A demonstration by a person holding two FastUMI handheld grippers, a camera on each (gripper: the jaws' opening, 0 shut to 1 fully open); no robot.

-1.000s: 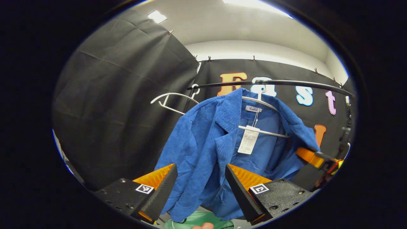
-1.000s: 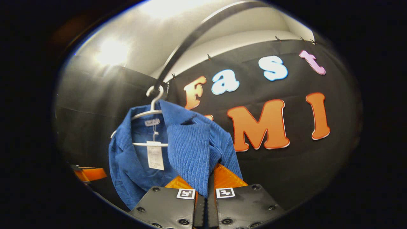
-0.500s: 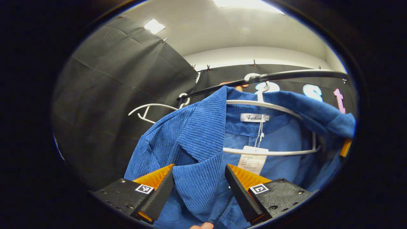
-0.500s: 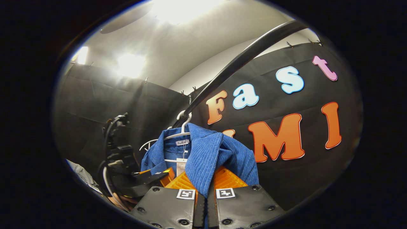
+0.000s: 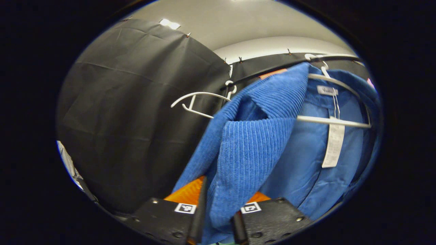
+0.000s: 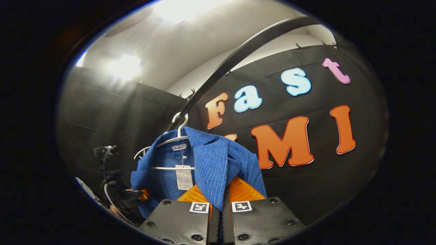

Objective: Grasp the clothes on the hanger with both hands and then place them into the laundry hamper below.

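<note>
Glaring ceiling lights (image 6: 177, 8), fisheye-warped edges

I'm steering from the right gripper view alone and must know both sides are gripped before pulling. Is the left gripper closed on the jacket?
Observer: Yes. In the left gripper view the left gripper has both fingers pressed on a fold of the blue jacket, at its front lapel.
Operator: Is anything else on the rail near it?
Observer: A second hanger, the empty white hanger, hangs beside the jacket on that side.
Operator: Is the jacket off its own hanger yet?
Observer: No. The jacket's white hanger sits inside the collar, with the paper tag hanging across its bar.
</note>
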